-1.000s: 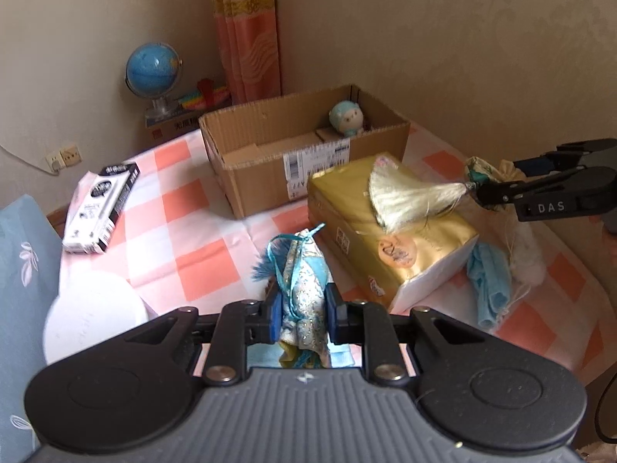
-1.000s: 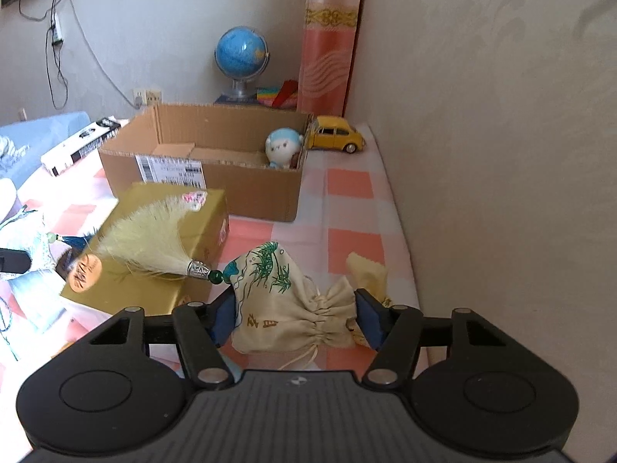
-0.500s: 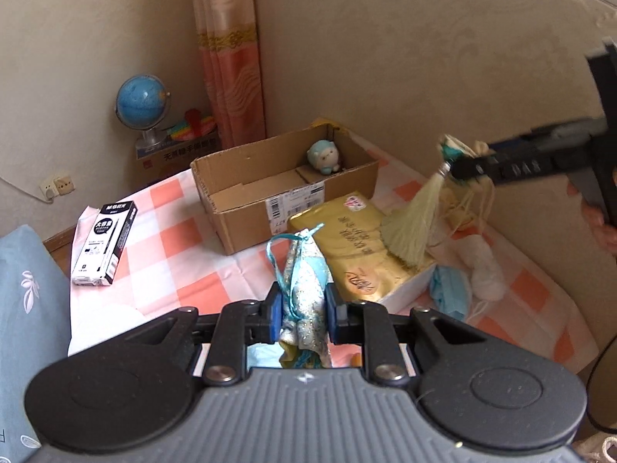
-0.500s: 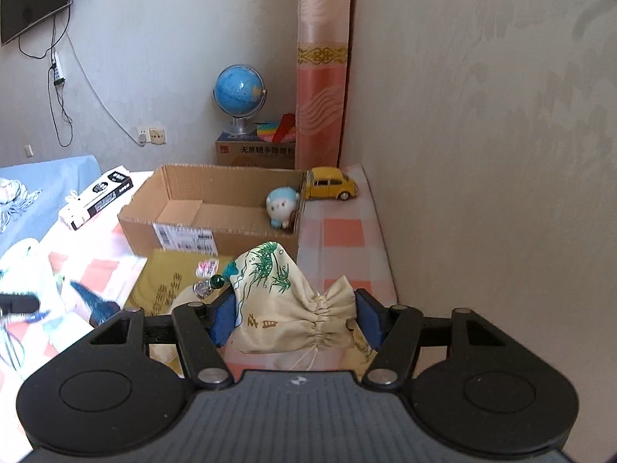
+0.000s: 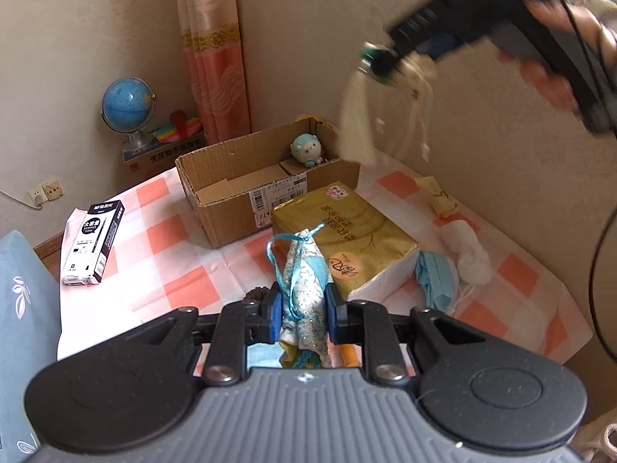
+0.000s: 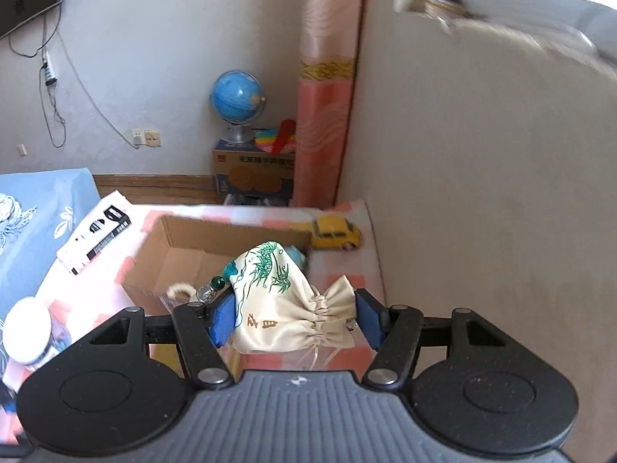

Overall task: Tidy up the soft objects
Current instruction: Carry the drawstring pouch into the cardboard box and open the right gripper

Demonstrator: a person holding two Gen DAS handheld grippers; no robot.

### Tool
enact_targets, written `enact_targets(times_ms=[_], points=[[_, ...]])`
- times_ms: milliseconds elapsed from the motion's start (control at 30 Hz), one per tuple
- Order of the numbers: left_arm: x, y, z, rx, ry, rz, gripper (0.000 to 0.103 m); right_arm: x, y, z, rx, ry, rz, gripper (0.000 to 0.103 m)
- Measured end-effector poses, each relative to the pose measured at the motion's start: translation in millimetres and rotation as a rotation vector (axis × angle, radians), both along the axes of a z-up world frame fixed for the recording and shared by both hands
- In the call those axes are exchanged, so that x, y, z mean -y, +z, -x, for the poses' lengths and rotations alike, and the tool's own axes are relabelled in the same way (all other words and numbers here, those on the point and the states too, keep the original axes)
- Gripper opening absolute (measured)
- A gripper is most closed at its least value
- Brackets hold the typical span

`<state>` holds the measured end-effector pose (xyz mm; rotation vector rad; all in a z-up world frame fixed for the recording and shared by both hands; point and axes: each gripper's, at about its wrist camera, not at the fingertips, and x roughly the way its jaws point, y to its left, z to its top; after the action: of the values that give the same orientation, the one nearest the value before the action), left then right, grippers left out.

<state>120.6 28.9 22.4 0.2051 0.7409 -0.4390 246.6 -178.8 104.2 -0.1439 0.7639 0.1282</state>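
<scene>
In the left wrist view, the left gripper (image 5: 301, 310) is closed on a blue pouch (image 5: 304, 289), which stands upright between the blue pads, above the checked cloth (image 5: 185, 262); behind it lies a gold tissue pack (image 5: 347, 239), and beyond that an open box (image 5: 246, 189) with a small plush (image 5: 306, 150) in its far corner; a blue mask (image 5: 435, 281) and a white bundle (image 5: 470, 254) lie right of the pack; the right gripper (image 5: 385, 65) is high at the upper right, blurred, with a cream tassel (image 5: 356, 127) hanging under it.

In the right wrist view, the right gripper (image 6: 295, 316) is closed on a cream pouch (image 6: 281, 305) with green bamboo print; the pouch sits between the pads, above the near edge of the box (image 6: 185, 254); a yellow car (image 6: 335, 233) stands behind the box, near the wall; a globe (image 6: 236, 96) is further back.
</scene>
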Motion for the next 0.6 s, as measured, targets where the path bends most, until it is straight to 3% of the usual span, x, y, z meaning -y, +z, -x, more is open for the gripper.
enact_targets(times_ms=[300, 600], points=[[-4.9, -1.2, -2.0, -0.009, -0.015, 0.012, 0.020, -57.2, 10.4, -60.2, -0.035, 0.077, 0.032, 0.068], [-8.2, -9.8, -11.7, -0.035, -0.020, 0.016, 0.020, -91.2, -33.3, -116.9, -0.161, 0.062, 0.048, 0.068]])
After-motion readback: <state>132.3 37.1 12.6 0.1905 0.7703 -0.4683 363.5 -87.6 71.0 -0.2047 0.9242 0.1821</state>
